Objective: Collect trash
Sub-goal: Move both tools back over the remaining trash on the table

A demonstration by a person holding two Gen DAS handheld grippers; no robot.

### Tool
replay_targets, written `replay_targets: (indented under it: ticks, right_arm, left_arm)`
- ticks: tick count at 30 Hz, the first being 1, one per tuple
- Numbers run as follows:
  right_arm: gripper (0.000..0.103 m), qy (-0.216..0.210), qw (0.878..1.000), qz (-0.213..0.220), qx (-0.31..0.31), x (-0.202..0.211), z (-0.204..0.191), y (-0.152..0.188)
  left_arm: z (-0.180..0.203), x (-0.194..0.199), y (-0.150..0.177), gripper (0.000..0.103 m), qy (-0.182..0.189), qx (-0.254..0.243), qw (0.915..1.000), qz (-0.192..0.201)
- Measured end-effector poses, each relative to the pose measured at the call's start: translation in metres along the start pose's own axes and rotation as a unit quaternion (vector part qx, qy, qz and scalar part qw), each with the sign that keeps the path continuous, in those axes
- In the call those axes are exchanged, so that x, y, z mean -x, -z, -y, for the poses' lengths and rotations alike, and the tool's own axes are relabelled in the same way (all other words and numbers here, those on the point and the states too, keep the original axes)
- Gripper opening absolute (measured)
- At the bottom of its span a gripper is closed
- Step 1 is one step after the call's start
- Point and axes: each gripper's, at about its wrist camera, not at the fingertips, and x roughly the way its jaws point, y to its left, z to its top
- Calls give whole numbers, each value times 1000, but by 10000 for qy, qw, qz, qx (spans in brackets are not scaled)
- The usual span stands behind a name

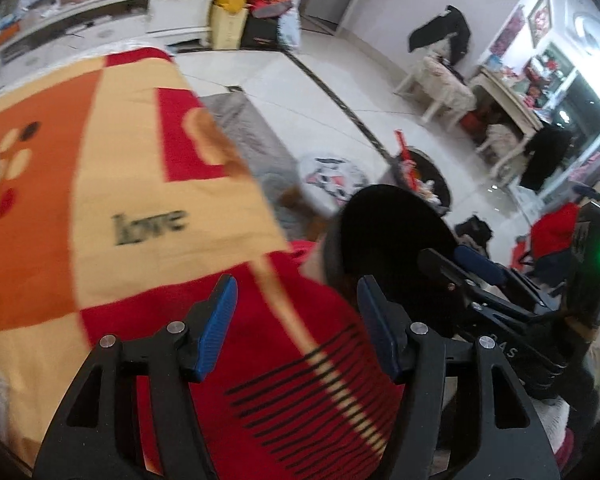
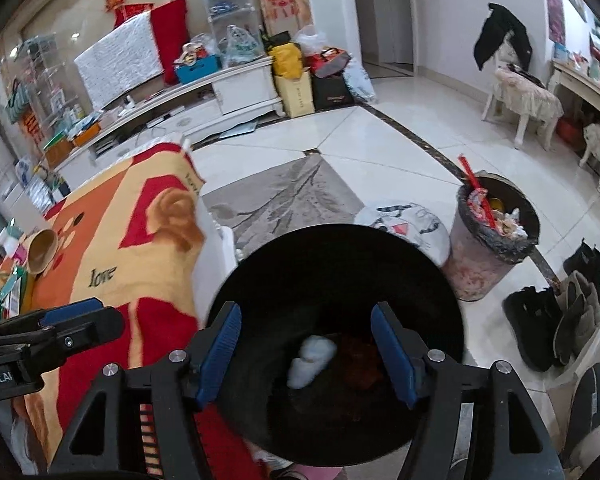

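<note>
Black bin [image 2: 336, 280] under my right gripper [image 2: 306, 354], jaws apart, white tissue [image 2: 310, 362] inside, my left gripper [image 1: 296, 330] apart over the red blanket [image 1: 140, 152].

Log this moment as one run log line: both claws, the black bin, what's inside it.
left claw: open, over blanket | right claw: open, above black bin | bin contents: white wad | full bin on floor

A red, orange and cream checked blanket [image 2: 112, 240] printed "love" is seen left of the claw. A grey patterned rug [image 2: 284, 196] is spread on white floor tiles ahead, dark boots and grey slippers [image 2: 568, 312] are lined up at right, and a white chair draped with black clothing [image 2: 512, 76] stands far beyond.
</note>
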Motion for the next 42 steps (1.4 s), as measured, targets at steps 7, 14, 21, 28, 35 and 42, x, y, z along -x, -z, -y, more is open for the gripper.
replay_targets:
  ticks: [7,14,21,28,35,42]
  right_arm:
    - [65,-242,9995,-41,208,-2,-43,5]
    - [66,-594,9970,-21,499,1,-96,2]
    - [69,-1020,9913,-103,825,0,-155,6]
    - [70,-1475,9812,-218,1223,-3,-216,13]
    - [70,-1898,9690,-344,1544,-2,-267,20]
    - [71,-2170,9576,-471,1837,-3,-308,28]
  left_arm:
    - [-40,30,13,61,-607,234,9974,324]
    - [-75,66,26,61,-1076,337,9919,588]
    - [-103,104,37,61,-1369,530,9865,725]
    - [-151,147,55,61,-1658,862,9794,762]
    - [-210,188,76,61,-1864,1284,9706,816]
    - [-256,184,97,61,-1922,1533,9688,321]
